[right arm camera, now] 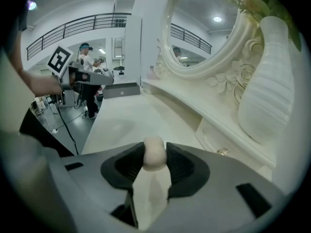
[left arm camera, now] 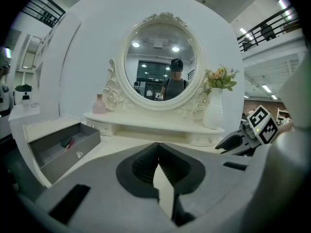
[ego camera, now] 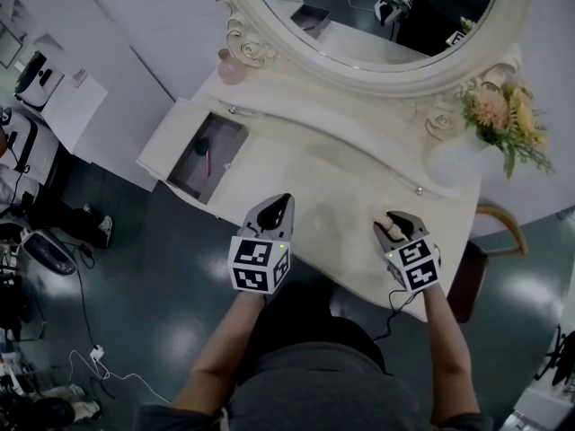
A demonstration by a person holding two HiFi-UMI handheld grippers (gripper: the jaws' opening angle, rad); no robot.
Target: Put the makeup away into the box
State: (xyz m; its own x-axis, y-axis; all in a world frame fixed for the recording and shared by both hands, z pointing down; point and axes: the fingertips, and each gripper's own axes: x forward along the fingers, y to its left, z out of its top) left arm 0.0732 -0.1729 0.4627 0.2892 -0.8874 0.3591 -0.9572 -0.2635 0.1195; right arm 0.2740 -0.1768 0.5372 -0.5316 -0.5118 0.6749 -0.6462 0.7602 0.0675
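At the front edge of the worktop (ego camera: 310, 182) the left gripper (ego camera: 278, 203) sits with its claw clenched on nothing, the two pads meeting at the tips in the left gripper view (left arm camera: 158, 149). Toward the front right corner, the right gripper (ego camera: 395, 218) is grasping a small rounded cream makeup piece (right arm camera: 154, 153). Only its top bulges above the jaws; the rest is sunk between them, so what kind of piece it is cannot be told.

Between and beyond the two grippers the top is bare and open right up to the raised back shelf (ego camera: 359, 137).

Off the left edge an open drawer (ego camera: 191, 176) juts out sideways. It has a grey floor, with a green item (ego camera: 203, 146) and a pink stick (ego camera: 209, 162) lying in it — both too small to name. In the left gripper view the drawer's near wall (left arm camera: 58, 149) hides most of them.

At the back left corner stands a pink bottle (ego camera: 230, 68). At the back right is a white vase (ego camera: 454, 160) of flowers (ego camera: 503, 119), its top cut off in the right gripper view (right arm camera: 267, 101). The oval mirror (ego camera: 359, 16) rises behind, cropped by the frame.
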